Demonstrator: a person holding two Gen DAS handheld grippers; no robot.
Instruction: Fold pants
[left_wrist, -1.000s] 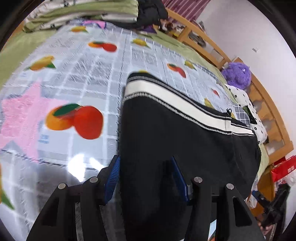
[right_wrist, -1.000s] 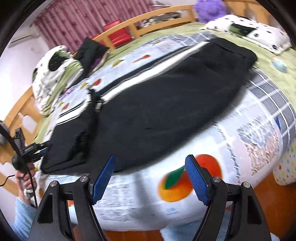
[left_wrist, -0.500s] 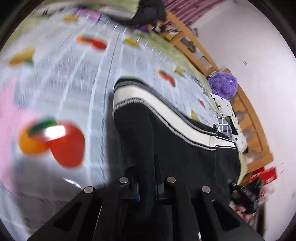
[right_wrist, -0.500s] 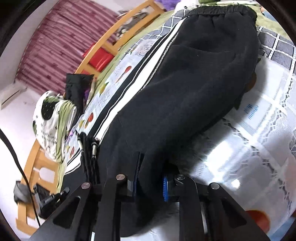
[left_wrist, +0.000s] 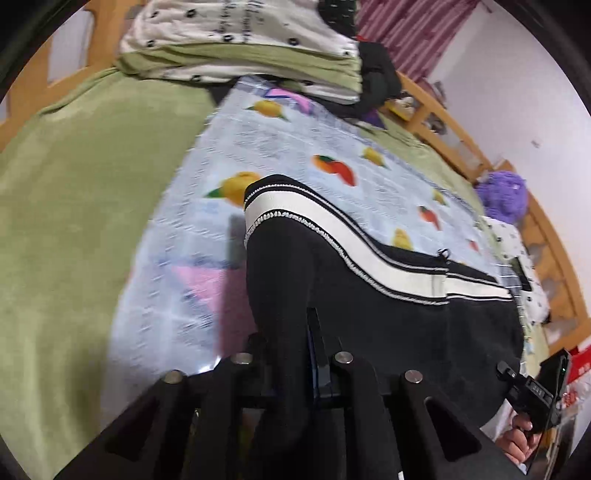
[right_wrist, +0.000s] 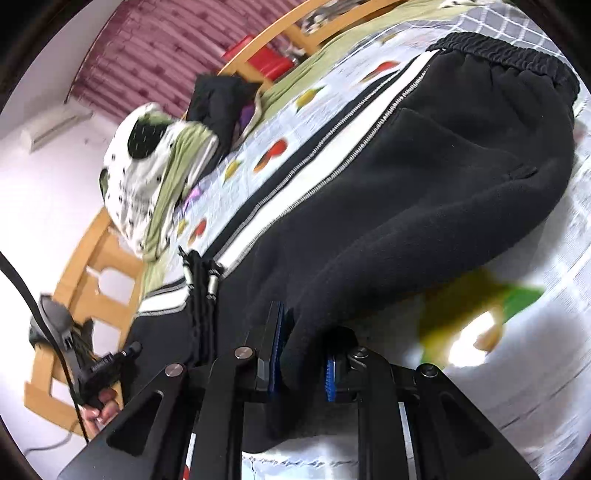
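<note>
Black pants (left_wrist: 388, 314) with a white side stripe lie on a fruit-print sheet (left_wrist: 258, 147) on a bed. My left gripper (left_wrist: 288, 354) is shut on the near edge of the leg end, and the cloth rises between its jaws. In the right wrist view the pants (right_wrist: 424, 177) stretch away to the elastic waistband (right_wrist: 509, 48) at the top right. My right gripper (right_wrist: 301, 354) is shut on the near edge of the pants, with black cloth bunched between the blue pads (right_wrist: 277, 354).
Folded green and white bedding (left_wrist: 240, 48) is piled at the bed's far end. A wooden bed rail (left_wrist: 443, 122) runs along the far side, with a purple plush toy (left_wrist: 504, 195) by it. A green blanket (left_wrist: 74, 221) covers the left side.
Both grippers were open at the pants' edge, then closed on the cloth. Both now lift the near edge up off the sheet.
</note>
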